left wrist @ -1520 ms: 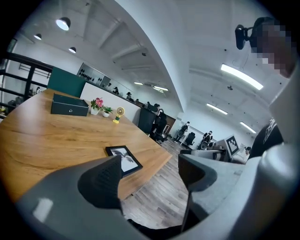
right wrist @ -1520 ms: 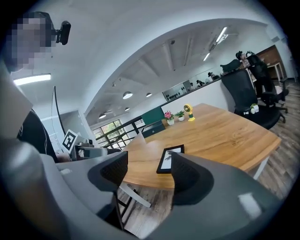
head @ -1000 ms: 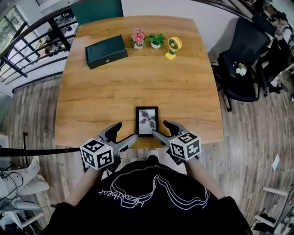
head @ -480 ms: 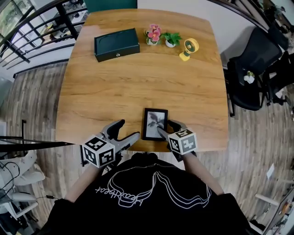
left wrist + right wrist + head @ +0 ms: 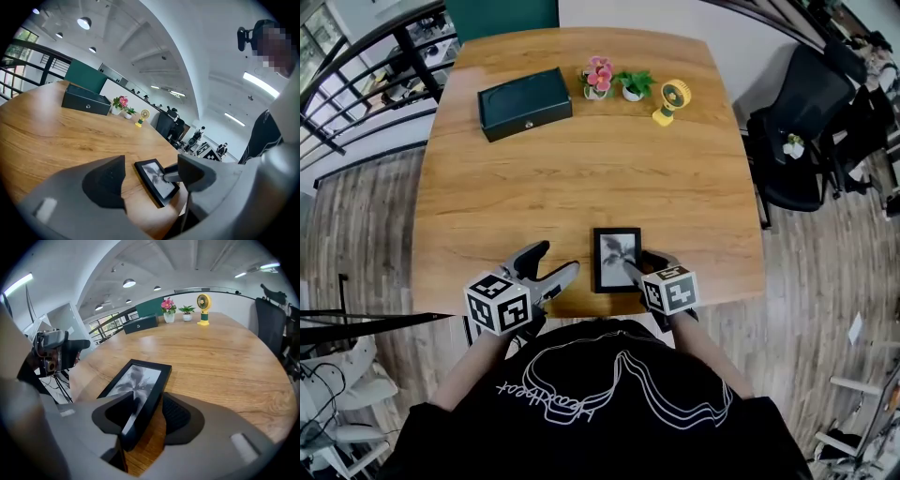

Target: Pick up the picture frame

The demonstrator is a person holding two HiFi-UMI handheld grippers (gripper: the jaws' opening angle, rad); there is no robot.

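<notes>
The black picture frame (image 5: 616, 255) with a grey leaf print lies near the front edge of the wooden table (image 5: 581, 178). My right gripper (image 5: 644, 267) sits over the frame's near right corner. In the right gripper view, the frame (image 5: 136, 378) has its right rail between the two jaws, which are closed in on it, and my right gripper (image 5: 149, 413) is shut on the frame. My left gripper (image 5: 551, 262) hovers open at the table edge, left of the frame and apart from it. In the left gripper view, the frame (image 5: 154, 180) shows beyond the left gripper (image 5: 151, 171).
At the table's far side stand a dark green box (image 5: 525, 103), a pink flower pot (image 5: 598, 80), a small green plant (image 5: 633, 84) and a yellow desk fan (image 5: 670, 98). A black office chair (image 5: 797, 141) stands right of the table and a railing (image 5: 356, 84) runs along the left.
My right gripper moved forward onto the frame's right edge and its jaws narrowed around it. The left gripper stayed open at the table edge. The head view shifted slightly.
</notes>
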